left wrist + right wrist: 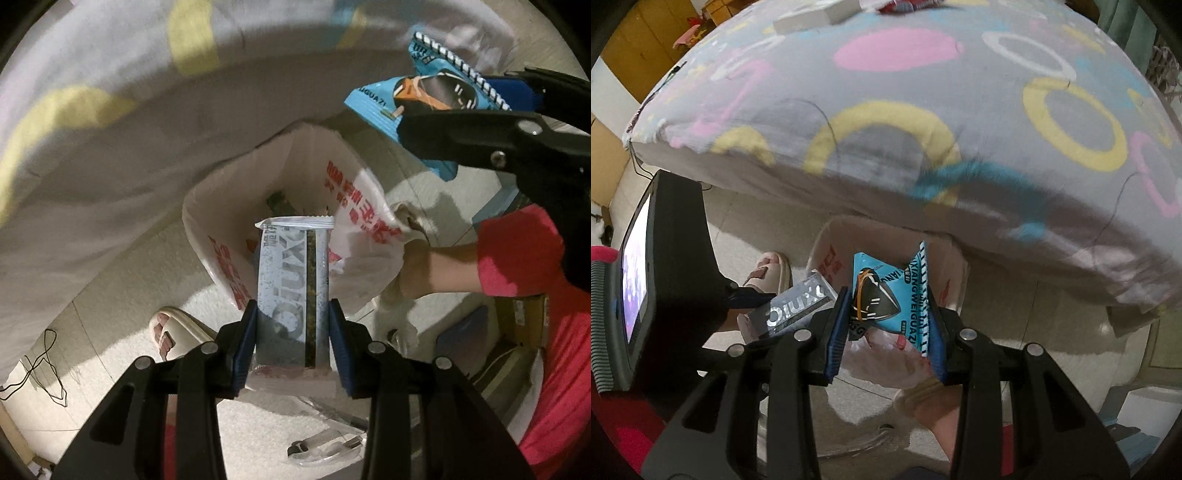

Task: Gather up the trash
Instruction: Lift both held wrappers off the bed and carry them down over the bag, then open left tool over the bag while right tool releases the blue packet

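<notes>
Left tool (291, 332): showing black linked arms, silver rivets, blue pads.
Right tool (886, 325): showing the same build.
Person: wearing a red sleeve (517, 251), beige slippers (772, 273).

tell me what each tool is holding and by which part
The left tool grips a silver wrapper across its lower end, by the side edges. The right tool grips a blue snack packet across its lower part.

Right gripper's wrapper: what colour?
Bright blue wrapper with a black-and-orange graphic and black-and-white striped edge; clearest in the right wrist view.
</notes>
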{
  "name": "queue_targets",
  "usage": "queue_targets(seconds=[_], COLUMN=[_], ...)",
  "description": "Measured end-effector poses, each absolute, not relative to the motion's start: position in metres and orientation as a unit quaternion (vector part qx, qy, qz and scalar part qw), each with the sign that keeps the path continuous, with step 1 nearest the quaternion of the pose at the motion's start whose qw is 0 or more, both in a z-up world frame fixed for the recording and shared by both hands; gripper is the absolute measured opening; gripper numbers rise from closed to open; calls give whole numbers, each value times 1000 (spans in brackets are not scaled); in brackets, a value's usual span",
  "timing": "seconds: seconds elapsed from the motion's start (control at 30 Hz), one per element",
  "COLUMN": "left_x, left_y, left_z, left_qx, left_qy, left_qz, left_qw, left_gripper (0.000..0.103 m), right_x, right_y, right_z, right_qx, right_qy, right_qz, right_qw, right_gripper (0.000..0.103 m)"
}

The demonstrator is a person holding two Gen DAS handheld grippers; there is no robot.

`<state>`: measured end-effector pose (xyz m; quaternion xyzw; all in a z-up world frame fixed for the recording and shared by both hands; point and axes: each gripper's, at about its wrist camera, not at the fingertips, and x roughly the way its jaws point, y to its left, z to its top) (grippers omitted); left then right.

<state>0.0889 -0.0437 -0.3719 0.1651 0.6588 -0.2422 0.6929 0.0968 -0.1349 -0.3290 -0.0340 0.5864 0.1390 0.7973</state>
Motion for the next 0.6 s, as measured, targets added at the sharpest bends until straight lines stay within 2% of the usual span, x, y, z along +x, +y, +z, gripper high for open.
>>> queue_targets(seconds=[0.6], left_x=[114], left_y=[-48], left_z=[-447], left_qx=[148], left_qy=[711], left_qz=[-226], left_qw=[649], left_gripper=[37], right_x=[109], right_y=[-147], right_z=[-428], right_qx=[55], right_qy=[645], right_qz=[88], right_qw=[757], right_gripper=[37])
